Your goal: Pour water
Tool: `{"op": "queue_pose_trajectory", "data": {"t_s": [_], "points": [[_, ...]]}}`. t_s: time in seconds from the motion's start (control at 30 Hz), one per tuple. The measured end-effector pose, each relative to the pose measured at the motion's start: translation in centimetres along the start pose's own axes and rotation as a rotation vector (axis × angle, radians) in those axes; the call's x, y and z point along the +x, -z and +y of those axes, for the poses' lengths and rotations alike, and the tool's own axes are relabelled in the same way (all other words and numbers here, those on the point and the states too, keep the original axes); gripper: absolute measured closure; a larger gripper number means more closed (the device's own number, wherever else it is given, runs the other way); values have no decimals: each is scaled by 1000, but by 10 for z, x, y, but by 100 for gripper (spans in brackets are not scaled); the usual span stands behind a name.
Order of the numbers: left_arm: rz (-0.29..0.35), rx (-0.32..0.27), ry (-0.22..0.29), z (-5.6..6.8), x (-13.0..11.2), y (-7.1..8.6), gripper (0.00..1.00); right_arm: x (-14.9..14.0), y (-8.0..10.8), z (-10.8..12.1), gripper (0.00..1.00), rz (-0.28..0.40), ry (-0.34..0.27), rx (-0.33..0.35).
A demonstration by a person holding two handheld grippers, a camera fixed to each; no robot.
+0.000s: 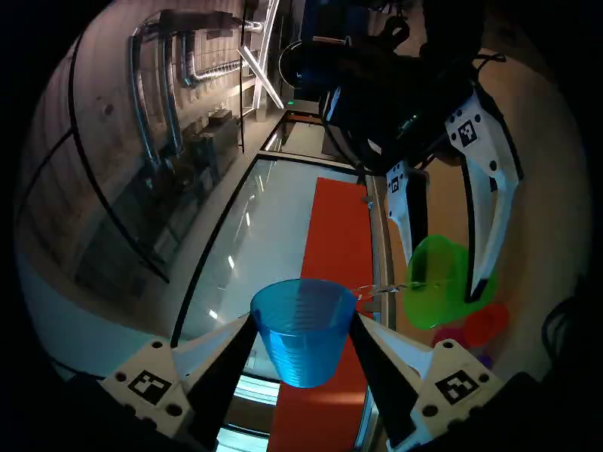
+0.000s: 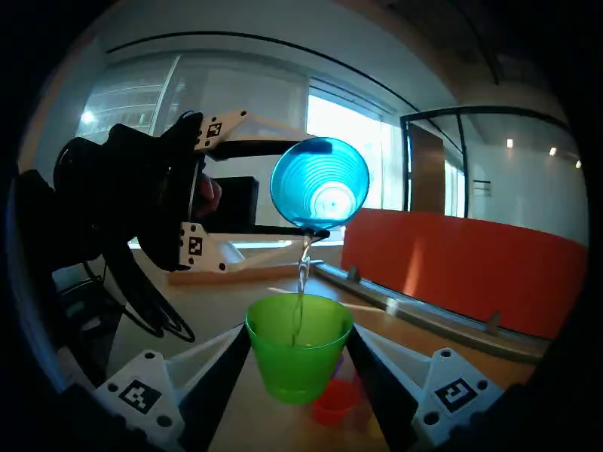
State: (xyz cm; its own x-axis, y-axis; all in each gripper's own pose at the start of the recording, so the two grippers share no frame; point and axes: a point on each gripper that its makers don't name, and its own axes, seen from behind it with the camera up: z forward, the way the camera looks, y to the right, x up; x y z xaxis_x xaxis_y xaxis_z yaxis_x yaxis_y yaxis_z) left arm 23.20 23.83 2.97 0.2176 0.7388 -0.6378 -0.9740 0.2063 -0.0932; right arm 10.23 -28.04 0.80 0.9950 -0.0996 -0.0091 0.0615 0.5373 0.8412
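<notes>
Left tongs clamp the tipped blue cup; its lip sits straight above the green cup, clamped in right tongs.

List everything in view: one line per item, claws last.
blue cup: 1, blue, in left claw, tipped above green cup
green cup: 1, green, upright in right claw
water: 1 thin stream, clear, from blue cup's rim into green cup
red cup: 1, red, small, on table by green cup
table: 1, light wood, below both claws
panel: 1, orange-red, behind table
left claw: 1, white with black pads, shut on blue cup
right claw: 1, white with black pads, shut on green cup
</notes>
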Motion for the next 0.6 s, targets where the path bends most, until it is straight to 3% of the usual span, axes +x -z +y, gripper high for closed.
{"op": "queue_pose_trajectory", "data": {"t_s": [0.6], "points": [[12, 5, -57, -3, 4, -1, 15, 1, 0, -1, 10, 2, 5, -1]]}}
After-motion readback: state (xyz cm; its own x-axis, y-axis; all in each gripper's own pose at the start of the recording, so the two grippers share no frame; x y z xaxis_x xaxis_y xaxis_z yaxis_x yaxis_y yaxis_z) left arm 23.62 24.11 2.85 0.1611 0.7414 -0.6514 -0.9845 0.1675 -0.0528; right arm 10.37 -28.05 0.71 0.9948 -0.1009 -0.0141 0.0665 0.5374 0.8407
